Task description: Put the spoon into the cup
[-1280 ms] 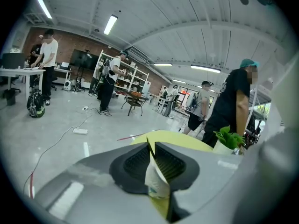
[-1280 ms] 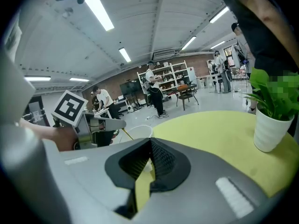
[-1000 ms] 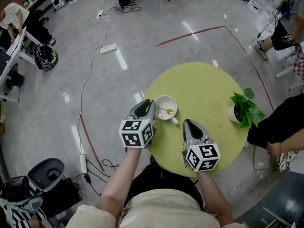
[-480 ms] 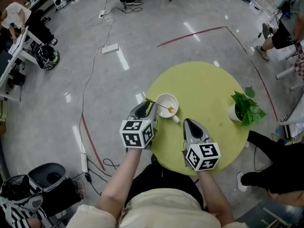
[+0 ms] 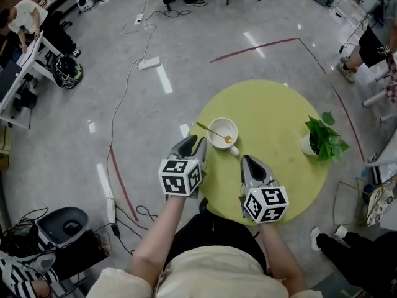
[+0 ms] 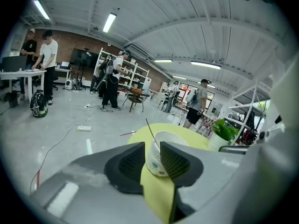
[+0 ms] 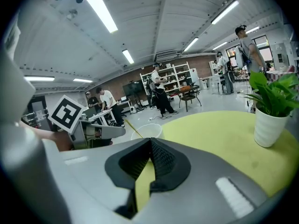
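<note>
The spoon [image 5: 213,131] rests inside the white cup [image 5: 236,130], handle out.

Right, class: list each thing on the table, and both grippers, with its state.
Cup: upright, spoon inside.
Spoon: in the cup, handle leaning out over the rim.
Potted plant: upright.
Left gripper: jaws apart, empty.
Right gripper: jaws together, empty.

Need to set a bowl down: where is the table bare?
Bare: the middle of the table between the cup and the potted plant, and the far half. Crowded: the near edge, by the cup, left gripper and right gripper.
</note>
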The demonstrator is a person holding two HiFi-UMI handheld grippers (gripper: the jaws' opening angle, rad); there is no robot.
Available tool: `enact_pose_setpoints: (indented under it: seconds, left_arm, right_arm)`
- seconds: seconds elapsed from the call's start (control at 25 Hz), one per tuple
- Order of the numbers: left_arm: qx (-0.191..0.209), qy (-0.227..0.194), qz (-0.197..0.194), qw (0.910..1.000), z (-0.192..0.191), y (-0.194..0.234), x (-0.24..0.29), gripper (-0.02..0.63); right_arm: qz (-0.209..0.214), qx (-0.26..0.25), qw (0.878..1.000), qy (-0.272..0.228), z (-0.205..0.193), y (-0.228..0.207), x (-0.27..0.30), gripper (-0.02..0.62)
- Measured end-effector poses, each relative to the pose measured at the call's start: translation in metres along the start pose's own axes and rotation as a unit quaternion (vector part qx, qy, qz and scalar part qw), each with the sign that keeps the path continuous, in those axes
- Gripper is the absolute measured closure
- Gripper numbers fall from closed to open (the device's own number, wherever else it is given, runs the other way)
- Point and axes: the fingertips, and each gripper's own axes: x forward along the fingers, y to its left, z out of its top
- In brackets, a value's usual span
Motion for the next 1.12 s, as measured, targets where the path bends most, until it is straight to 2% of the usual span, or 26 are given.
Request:
enact_pose_setpoints:
  seconds: [0.48,1.12]
  left_arm:
    - [0.008,0.008,0.009,0.9999,-0.019,0.005,-0.040,0.541]
    - [0.035,0.013,-0.025,0.9990,-0.046,-0.008,-0.085,0.594]
  right_arm:
    - [-0.002,-0.005,1.000,-0.007,-0.007,0.025,-0.019,0.595]
    - [-0.023,-0.007,0.999,-0.024,-0.025,0.054,-0.050,0.595]
